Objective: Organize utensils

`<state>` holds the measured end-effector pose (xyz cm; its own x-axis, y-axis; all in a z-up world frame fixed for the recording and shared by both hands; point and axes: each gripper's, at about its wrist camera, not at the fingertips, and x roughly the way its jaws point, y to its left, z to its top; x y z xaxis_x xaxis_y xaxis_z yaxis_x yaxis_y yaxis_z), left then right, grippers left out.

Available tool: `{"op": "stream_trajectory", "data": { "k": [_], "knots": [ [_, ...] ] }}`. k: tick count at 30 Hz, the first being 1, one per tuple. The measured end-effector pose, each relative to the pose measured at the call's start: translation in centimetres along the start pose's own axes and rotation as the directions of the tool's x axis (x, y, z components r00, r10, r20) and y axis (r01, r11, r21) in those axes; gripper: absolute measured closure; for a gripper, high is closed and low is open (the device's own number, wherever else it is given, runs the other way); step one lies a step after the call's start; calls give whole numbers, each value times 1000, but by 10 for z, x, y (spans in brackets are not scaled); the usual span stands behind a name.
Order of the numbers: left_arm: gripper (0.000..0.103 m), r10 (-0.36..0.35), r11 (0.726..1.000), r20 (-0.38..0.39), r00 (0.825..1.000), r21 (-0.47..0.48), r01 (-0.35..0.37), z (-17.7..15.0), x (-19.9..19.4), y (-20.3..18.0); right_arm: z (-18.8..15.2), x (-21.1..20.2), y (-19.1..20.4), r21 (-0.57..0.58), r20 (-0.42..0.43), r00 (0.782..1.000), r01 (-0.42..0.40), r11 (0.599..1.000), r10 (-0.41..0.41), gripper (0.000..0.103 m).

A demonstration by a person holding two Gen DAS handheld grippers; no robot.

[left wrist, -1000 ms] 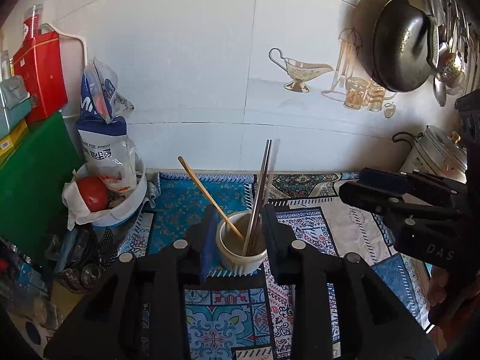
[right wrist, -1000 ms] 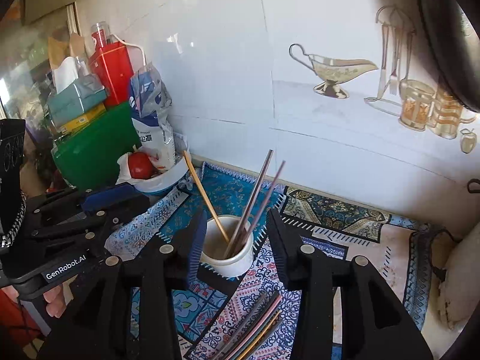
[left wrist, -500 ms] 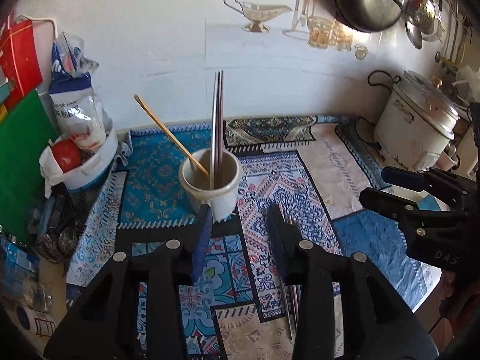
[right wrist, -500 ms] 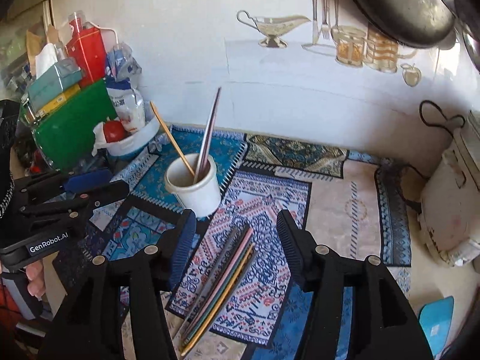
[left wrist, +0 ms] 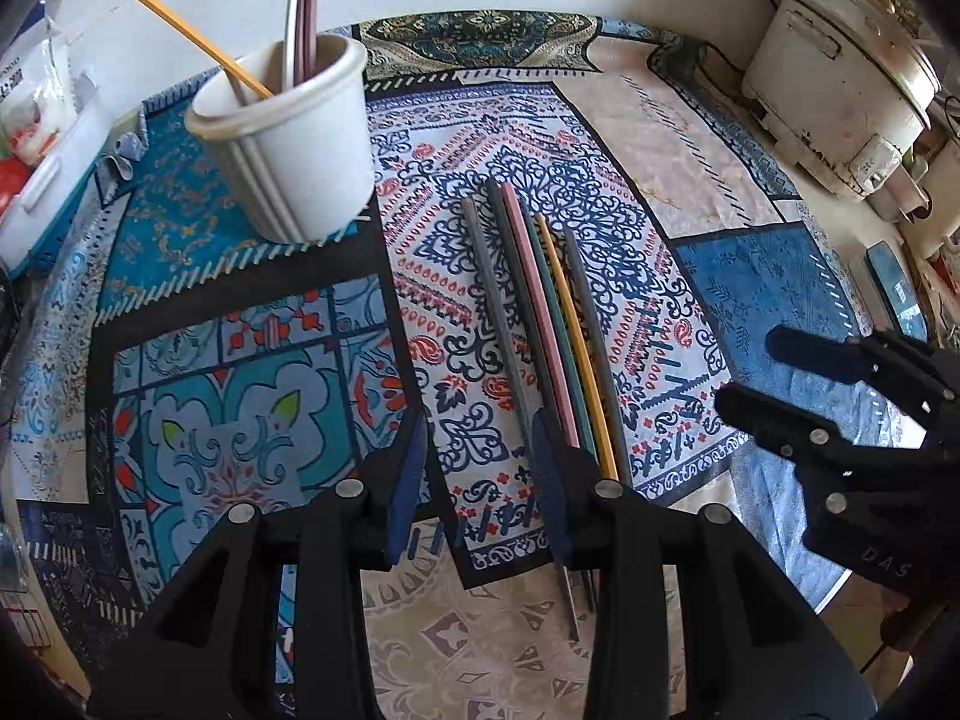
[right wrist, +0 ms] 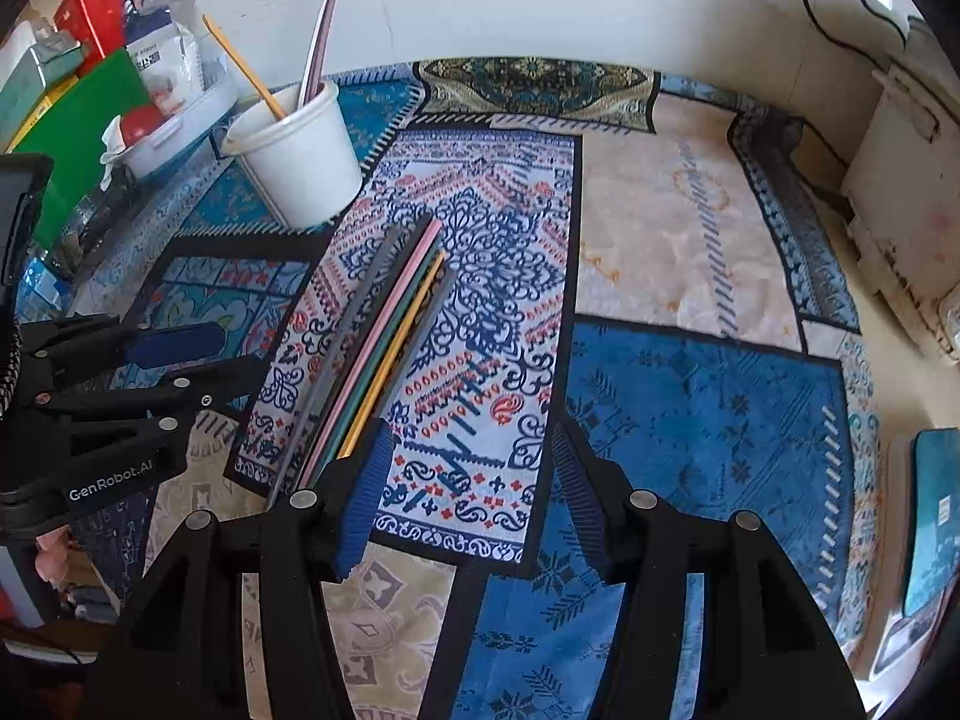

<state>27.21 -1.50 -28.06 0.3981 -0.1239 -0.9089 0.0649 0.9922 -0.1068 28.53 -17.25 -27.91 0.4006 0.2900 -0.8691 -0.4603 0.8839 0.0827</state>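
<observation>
Several coloured chopsticks (left wrist: 540,324) (right wrist: 384,336) lie side by side on the patterned mat. A white cup (left wrist: 300,138) (right wrist: 300,156) stands behind them at the left and holds a yellow chopstick and two pale ones. My left gripper (left wrist: 477,426) (right wrist: 234,354) points steeply down just left of the chopsticks' near ends. Its jaws are closing with only mat between them, and its right finger covers those ends. My right gripper (right wrist: 471,438) (left wrist: 753,372) hangs to the right of the chopsticks, jaws closing on nothing.
A worn white rice cooker (left wrist: 840,72) (right wrist: 900,180) stands at the back right with its cord along the wall. A white basin (right wrist: 174,114) with a tomato, a green board (right wrist: 78,138) and packets crowd the back left. A blue pad (right wrist: 936,516) lies at the right edge.
Both grippers have dropped and tipped down toward the mat. The cup has slid from between the fingers to the upper left of both views, and the loose chopsticks now lie close below.
</observation>
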Motion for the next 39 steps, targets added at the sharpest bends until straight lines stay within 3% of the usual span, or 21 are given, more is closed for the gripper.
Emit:
{"op": "stream_trajectory", "data": {
  "k": [5, 11, 18, 23, 27, 32, 35, 39],
  "knots": [
    [83, -25, 1000, -33, 999, -15, 24, 2, 16, -1, -15, 17, 8, 17, -65, 994, -88, 996, 88, 74],
    [90, -90, 994, -48, 995, -71, 87, 5, 27, 6, -23, 22, 29, -7, -88, 984, -157, 988, 156, 77],
    [94, -108, 991, -41, 993, -81, 105, 8, 30, 6, -28, 25, 43, -80, -101, 987, -134, 988, 126, 87],
    [100, -90, 994, -41, 995, -73, 86, 12, 33, 6, -24, 26, 27, -84, -110, 992, -70, 994, 60, 101],
    [100, -61, 992, -43, 997, -115, 56, 6, 29, 23, -16, 25, 4, -31, -125, 991, -52, 998, 48, 101],
    [100, -18, 993, -67, 998, -119, 10, -6, 20, 41, -8, 22, -7, 104, -129, 973, -176, 979, 189, 96],
    [100, -44, 995, -101, 994, -99, 34, -11, 18, 46, -6, 25, 7, 92, -140, 967, -203, 975, 215, 95],
    [99, -54, 996, -139, 989, -80, 43, -12, 17, 48, -8, 30, 25, 38, -149, 971, -183, 982, 187, 88]
  ]
}}
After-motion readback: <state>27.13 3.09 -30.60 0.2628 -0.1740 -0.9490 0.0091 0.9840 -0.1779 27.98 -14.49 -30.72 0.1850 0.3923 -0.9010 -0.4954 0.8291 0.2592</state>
